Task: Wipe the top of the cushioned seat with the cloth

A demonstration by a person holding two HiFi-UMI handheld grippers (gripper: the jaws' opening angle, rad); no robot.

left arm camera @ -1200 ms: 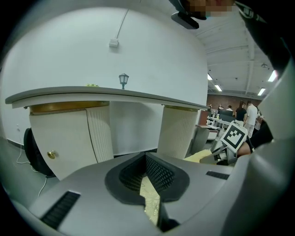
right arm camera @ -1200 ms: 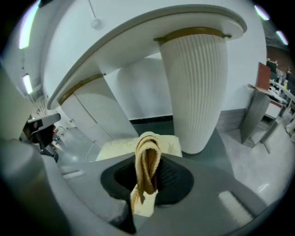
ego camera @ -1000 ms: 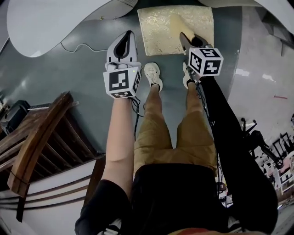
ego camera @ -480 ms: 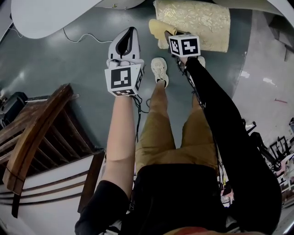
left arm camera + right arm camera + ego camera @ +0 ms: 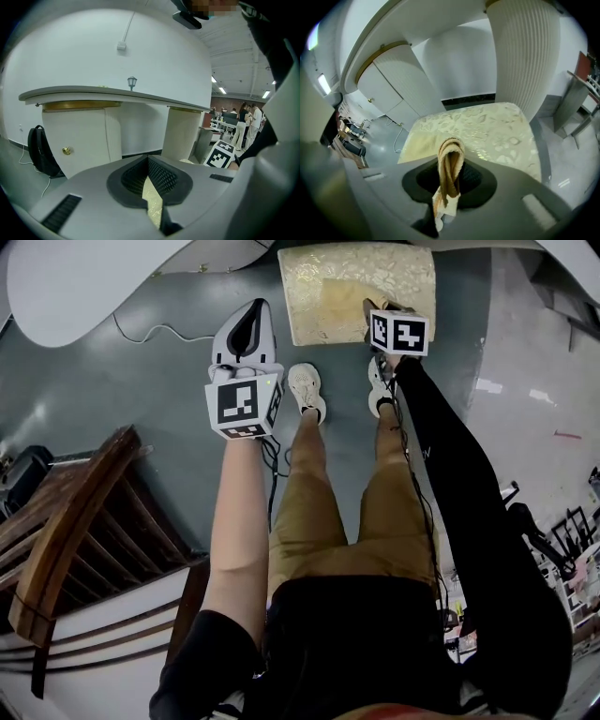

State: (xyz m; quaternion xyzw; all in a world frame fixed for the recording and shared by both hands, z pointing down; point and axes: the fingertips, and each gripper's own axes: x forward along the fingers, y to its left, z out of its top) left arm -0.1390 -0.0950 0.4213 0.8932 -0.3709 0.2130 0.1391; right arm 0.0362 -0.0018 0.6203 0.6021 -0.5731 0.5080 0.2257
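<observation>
Right gripper view shows the right tongs (image 5: 449,157) clamped on a fold of the cloth (image 5: 450,180), its free part apparently lying on the cushioned seat (image 5: 487,124) for wiping. Held clear beside the seat, the left tongs (image 5: 150,168) are closed and empty.

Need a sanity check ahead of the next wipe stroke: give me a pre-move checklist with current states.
1. Cloth gripped: ok. The right gripper is shut on a folded loop of it.
2. Right gripper above the cushioned seat: ok in the head view.
3. Cloth pressed onto the seat top: cannot tell.
4. Left gripper out of the way: ok. Its fingers are together and empty, and it is left of the seat.
5. Shoes off the seat: ok. They are on the floor, short of its near edge.
</observation>
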